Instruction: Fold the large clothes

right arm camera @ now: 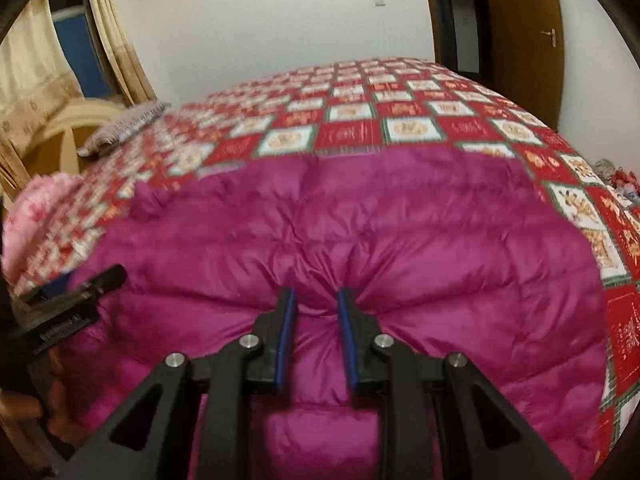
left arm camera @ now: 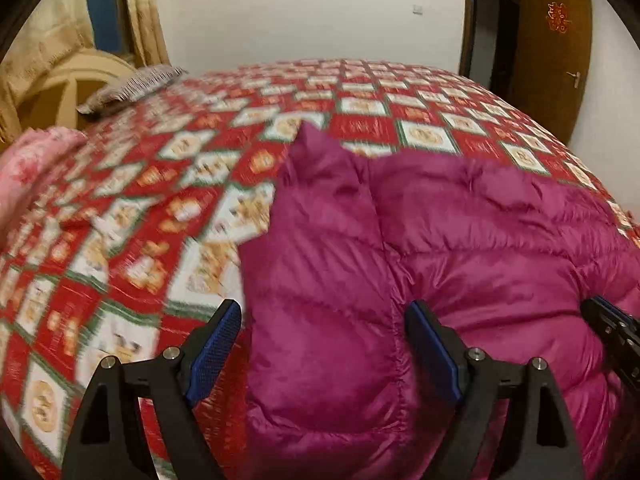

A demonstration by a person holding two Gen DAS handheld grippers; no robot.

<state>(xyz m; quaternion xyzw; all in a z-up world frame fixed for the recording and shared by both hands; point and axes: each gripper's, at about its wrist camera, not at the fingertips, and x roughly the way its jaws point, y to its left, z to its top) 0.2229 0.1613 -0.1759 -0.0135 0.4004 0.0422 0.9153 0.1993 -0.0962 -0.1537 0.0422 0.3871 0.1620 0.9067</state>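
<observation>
A magenta quilted down jacket [left arm camera: 460,248] lies spread on the bed [left arm camera: 360,120], at the near edge of its red-and-white checked bedspread [right arm camera: 352,132]. The puffy fabric reaches back toward the middle of the bed, and 1 pointed fold of it sticks up at the jacket's far-left corner.

The right claw [right arm camera: 315,320] is clenched on a gathered pinch of the jacket at its near edge; creases fan out from the narrow gap between its 2 blue-padded fingers [right arm camera: 285,336].

The left claw [left arm camera: 324,344] is released, its fingers [left arm camera: 214,348] spread wide. One finger stands over the bedspread just beside the jacket's left edge, the other over the jacket; whether either touches the fabric cannot be told. The right claw shows at the right border of the left wrist view, near the left one.

At the bed's far-left corner lies a grey striped pillow [left arm camera: 132,88], and at the left edge a pink folded blanket [left arm camera: 32,172]. A brown door [left arm camera: 556,60] stands beyond the far-right corner.
</observation>
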